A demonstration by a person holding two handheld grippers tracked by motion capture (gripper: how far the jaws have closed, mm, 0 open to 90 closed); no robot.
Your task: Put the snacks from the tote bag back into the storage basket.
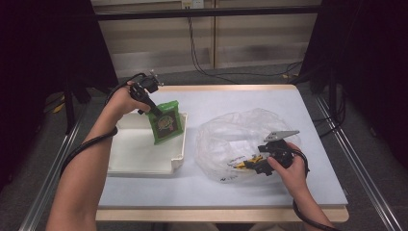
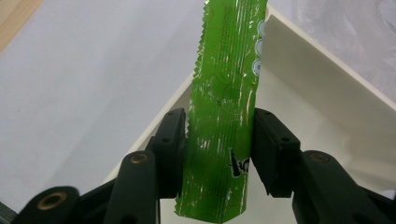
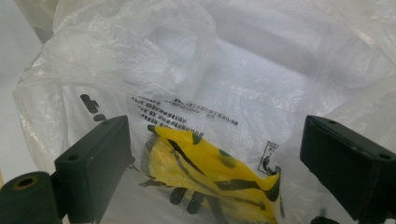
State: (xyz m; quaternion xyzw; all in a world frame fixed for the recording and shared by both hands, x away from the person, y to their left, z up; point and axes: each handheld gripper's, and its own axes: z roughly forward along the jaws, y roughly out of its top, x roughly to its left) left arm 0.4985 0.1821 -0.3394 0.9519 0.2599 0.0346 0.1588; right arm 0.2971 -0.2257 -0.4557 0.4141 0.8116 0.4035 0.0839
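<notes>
Covering most of the scene, the white table (image 1: 250, 98) carries a clear plastic bag (image 1: 231, 130) on its right half and a white tray (image 1: 126, 161) on its left half, well apart from each other. Inside the bag lies a yellow packet (image 3: 205, 172), and the right gripper (image 1: 257, 162) rests at the bag's near edge with its jaws standing wide open around it, pressing nothing. Over the tray's far right corner, the green snack packet (image 2: 219, 116) stands between the jaws of the left gripper (image 2: 219, 149), which are loosened and no more squeeze it.
</notes>
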